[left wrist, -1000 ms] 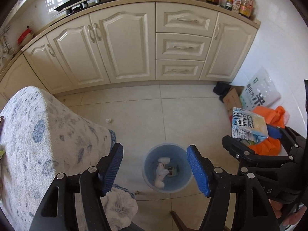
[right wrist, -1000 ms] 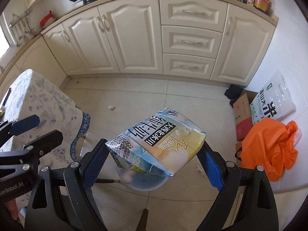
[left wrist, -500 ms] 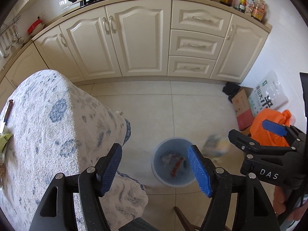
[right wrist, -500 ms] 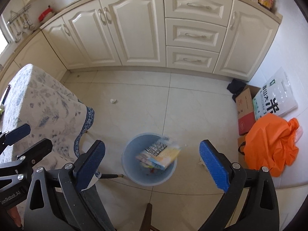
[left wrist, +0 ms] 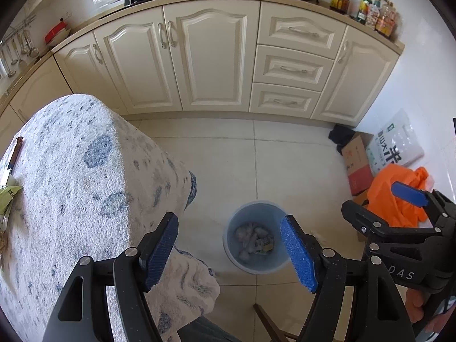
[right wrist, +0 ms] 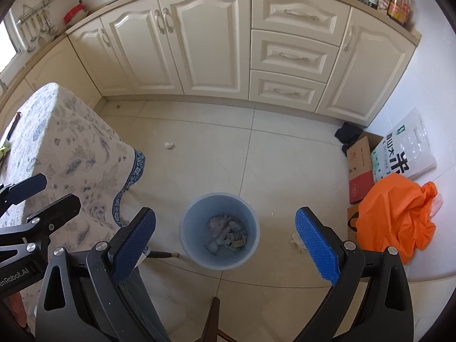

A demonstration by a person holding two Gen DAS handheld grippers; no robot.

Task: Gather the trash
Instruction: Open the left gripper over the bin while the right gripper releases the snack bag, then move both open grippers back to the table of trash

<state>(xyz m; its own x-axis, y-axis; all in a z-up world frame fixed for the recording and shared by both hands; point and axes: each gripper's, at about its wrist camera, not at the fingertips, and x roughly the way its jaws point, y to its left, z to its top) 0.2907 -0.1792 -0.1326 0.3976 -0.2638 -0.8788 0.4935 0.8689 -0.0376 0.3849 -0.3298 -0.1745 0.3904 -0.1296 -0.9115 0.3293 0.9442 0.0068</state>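
A pale blue bin [right wrist: 188, 236] stands on the tiled floor, holding crumpled white trash and a packet [right wrist: 226, 235]. It also shows in the left wrist view [left wrist: 232, 248]. My right gripper [right wrist: 226, 246] is open and empty, high above the bin. My left gripper [left wrist: 229, 249] is open and empty, above the table's edge and the bin. A small white scrap [right wrist: 168, 145] lies on the floor towards the cabinets. Another pale scrap [right wrist: 295, 239] lies right of the bin. A green wrapper [left wrist: 7, 195] lies on the table at far left.
A table with a blue-patterned white cloth [left wrist: 71, 185] stands at left. Cream cabinets [right wrist: 213, 42] run along the back. An orange bag [right wrist: 396, 222], a cardboard box [right wrist: 360, 168] and a white sack [right wrist: 404, 148] stand by the right wall. A chair top [right wrist: 212, 322] is below.
My right gripper opened and let go of the snack packet, which fell into the bin. Both grippers have risen, so the bin looks smaller.
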